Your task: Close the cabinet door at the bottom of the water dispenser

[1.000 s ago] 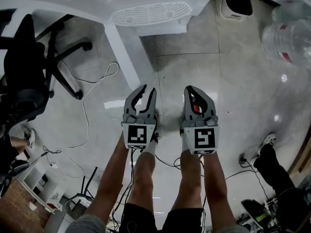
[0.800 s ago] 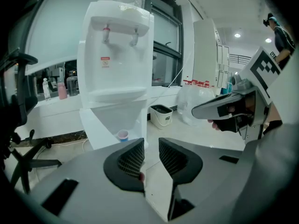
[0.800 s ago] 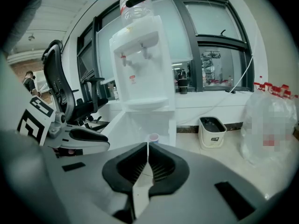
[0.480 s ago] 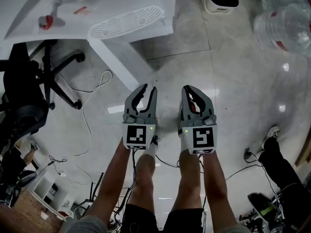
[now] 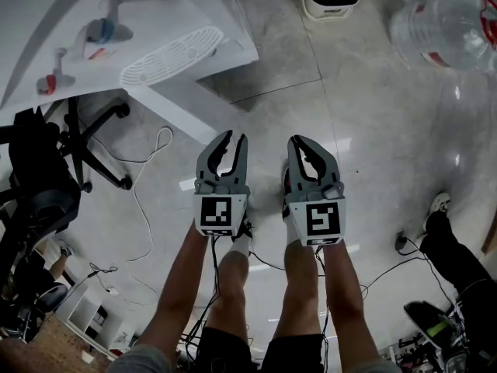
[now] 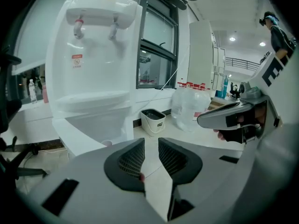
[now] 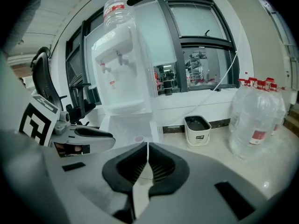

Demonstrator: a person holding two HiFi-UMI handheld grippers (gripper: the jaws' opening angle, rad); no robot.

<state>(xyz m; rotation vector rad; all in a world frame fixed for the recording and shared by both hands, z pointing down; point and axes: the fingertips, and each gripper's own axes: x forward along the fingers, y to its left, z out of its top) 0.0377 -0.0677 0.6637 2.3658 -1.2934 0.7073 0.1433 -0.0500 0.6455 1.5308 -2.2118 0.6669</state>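
Dispenser [image 5: 167, 14] now nearer, ahead-left of my slightly parted, empty left gripper [image 5: 233, 137] and closed right gripper [image 5: 299, 141]; its door [image 5: 186, 116], likely light and stiff, wants a free-edge push.

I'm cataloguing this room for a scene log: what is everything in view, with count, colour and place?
white plastic water dispenser: one, white with red and blue taps, ahead, its cabinet door open.
white waste bin with black liner: one, floor by the wall, right of the dispenser.
clear plastic water jugs: several, clear with red caps, right of the bin.
black office chair: one, black, left of the dispenser.
thin white cable: one, white, loose on the floor near the chair.
bystander's white shoe: one, far right floor.
left hand-held gripper: one, grey, jaws slightly apart, empty.
right hand-held gripper: one, grey, jaws together, empty.
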